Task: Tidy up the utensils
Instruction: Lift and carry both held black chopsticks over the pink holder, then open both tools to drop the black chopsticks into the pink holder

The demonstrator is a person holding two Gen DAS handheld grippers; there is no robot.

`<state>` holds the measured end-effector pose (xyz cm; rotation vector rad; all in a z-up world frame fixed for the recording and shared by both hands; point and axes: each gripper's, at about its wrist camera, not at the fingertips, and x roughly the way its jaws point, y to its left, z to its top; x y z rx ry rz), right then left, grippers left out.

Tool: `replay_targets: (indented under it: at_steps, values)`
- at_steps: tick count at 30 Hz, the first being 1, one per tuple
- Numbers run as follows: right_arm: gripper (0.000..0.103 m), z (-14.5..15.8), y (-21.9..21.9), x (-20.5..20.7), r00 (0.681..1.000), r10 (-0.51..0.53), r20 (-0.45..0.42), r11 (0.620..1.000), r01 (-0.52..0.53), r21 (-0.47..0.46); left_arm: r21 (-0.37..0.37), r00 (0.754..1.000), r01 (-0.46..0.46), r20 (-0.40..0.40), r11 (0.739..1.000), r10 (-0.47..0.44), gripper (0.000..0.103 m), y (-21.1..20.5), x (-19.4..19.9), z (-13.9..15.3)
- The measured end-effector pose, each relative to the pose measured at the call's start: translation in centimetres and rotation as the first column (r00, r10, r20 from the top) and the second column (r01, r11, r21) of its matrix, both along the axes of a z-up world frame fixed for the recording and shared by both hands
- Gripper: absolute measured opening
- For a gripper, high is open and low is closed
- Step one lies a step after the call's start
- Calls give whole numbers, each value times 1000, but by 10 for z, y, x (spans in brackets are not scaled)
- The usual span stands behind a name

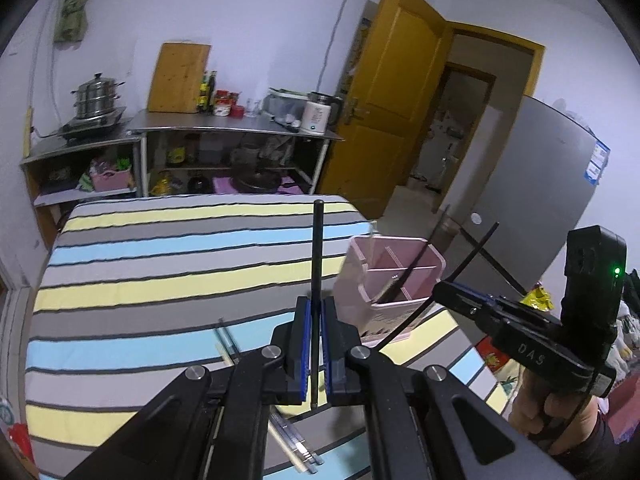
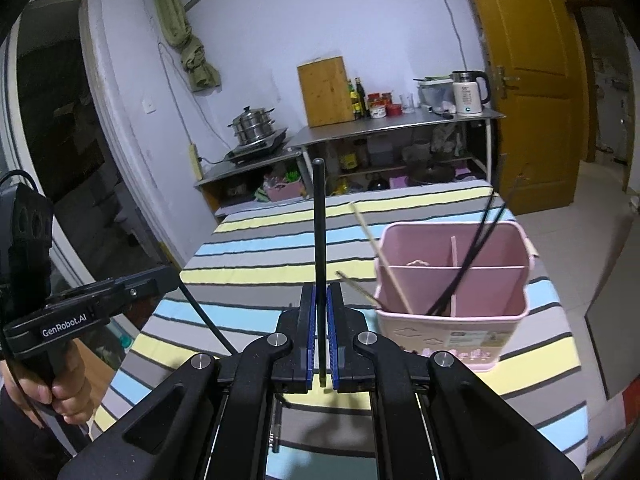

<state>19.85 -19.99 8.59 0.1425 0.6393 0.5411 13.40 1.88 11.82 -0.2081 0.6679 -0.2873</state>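
Chopsticks are what I am sorting here, and each of my grippers has one. My left gripper is clamped tight on a black chopstick; its blue pads press both sides of the stick, which runs up along the fingers and pokes out past their tips over the striped tablecloth. My right gripper is closed the same way on a second black chopstick, pinched between its own blue pads and pointing forward above the table.

The pink utensil holder stands upright on the cloth, just to the right of my right gripper's fingers. It is divided into compartments. I see two black chopsticks leaning out of the near right part of it, a pale wooden chopstick leaning out to the left, and another dark stick resting over its left rim. In the left wrist view the same holder sits to the right of my left gripper.

More loose utensils lie flat on the tablecloth under my left gripper: a few pale and bluish sticks, partly hidden by the gripper's black frame.

In the right wrist view a hand grips the left gripper's handle at the left edge. Behind the table stand steel shelves with a kettle and a wooden board.
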Motion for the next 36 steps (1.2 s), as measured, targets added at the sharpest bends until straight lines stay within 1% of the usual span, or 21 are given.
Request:
replay_targets:
  at_steps: [7,14,25,31,36]
  values:
    - [5,11,-27,0,998,-63,13,998,63,3,-14,998,68,15,998,-68,5,-30,18,11]
    - [5,32,-48,3,993,-110,53,994,109,16,-20,991,122,51,992,-121,5,-56,36,30]
    - [5,66,-70,17,978,-166,128,986,162,42,-22,981,152,129,988,-148,5,-78,68,72]
    - [5,66,-75,31,974,-189,126,982,184,52,-3,979,148,139,989,-147,5,-89,88,73]
    - [5,53,-76,45,974,-202,100,979,197,54,4,982,148,122,989,-147,5,-93,101,58]
